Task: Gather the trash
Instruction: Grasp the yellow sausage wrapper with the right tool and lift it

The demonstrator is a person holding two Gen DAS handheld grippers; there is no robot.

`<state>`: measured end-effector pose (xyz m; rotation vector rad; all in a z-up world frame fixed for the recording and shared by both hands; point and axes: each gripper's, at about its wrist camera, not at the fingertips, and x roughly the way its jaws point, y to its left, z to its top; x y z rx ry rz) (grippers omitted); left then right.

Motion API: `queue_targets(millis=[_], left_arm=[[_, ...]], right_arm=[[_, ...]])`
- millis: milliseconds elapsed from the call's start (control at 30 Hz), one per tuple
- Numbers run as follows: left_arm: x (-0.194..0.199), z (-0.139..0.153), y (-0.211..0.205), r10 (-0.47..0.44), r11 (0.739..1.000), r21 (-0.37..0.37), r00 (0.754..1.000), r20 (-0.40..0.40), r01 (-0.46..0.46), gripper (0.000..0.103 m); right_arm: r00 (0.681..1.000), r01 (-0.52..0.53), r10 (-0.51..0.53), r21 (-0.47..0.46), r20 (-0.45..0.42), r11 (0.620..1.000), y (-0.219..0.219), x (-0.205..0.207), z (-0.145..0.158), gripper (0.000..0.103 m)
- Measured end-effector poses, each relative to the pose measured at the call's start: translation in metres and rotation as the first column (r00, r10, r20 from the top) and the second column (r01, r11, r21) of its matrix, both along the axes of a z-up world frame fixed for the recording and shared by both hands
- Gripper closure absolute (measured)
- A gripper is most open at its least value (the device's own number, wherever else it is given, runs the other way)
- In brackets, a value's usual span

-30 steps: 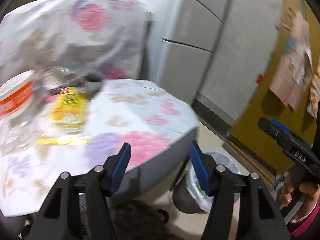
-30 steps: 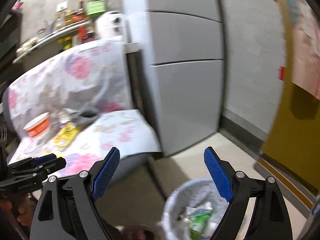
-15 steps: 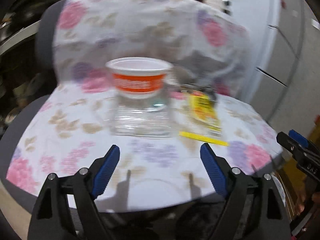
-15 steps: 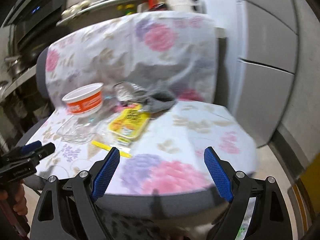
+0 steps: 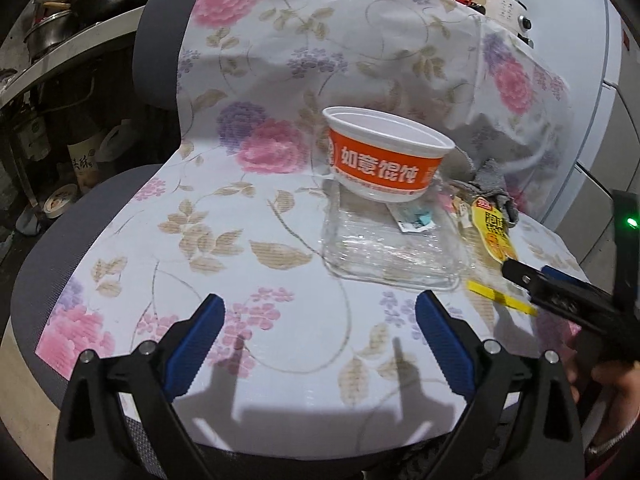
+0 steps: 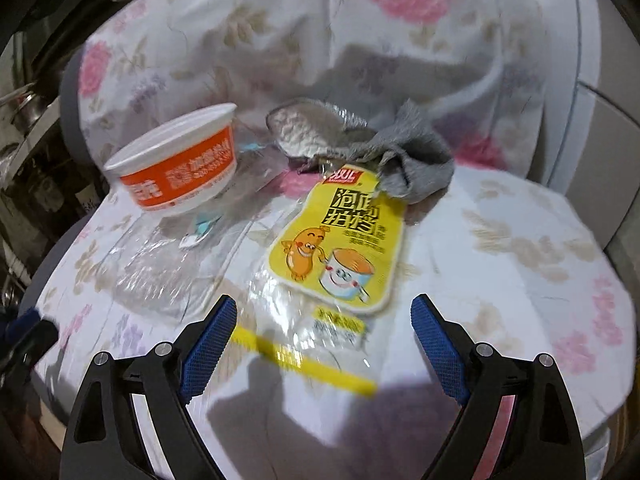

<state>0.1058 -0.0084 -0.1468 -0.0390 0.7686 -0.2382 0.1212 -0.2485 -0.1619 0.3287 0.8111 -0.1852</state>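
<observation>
Hovering wide open, the left gripper (image 5: 318, 326) was held over bare cloth near the seat's (image 5: 36, 264) front edge. One bowl (image 5: 384, 156) and one clear tray (image 5: 392, 244) were seen ahead. The right gripper (image 6: 324, 330), likewise open and empty, was held above one yellow wrapper (image 6: 344, 236).

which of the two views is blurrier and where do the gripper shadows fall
Right wrist view is softer: the orange bowl and yellow wrapper are smeared, with a dark shadow on the cloth below the right gripper. Left wrist view is sharp: bowl lettering reads clearly, and the left gripper casts two crisp finger shadows on the floral cover; fisheye bends the edges.
</observation>
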Motion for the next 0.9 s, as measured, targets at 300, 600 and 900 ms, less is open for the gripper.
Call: queue_targets(millis=[300,600,900], left_arm=[[0.010,-0.010,0.009,0.015,1.000,-0.011,1.000,-0.026,-0.015,0.010],[0.006,-0.014,0.006,0.007,1.000,-0.016,0.999,-0.042,-0.008,0.010],[-0.012,-0.004,-0.002,-0.015,1.000,-0.001,1.000,-0.016,0.015,0.010]], right_arm=[[0.998,0.044,-0.037,0.130,-0.055,0.990,-0.006,0.035,-0.017,0.006],[0.995,-0.008,0.011,0.036,-0.104,0.999,0.003,0.045,-0.020,0.013],[1.000,-0.003,0.005,0.055,-0.027,0.998,-0.022,0.004,-0.009,0.096]])
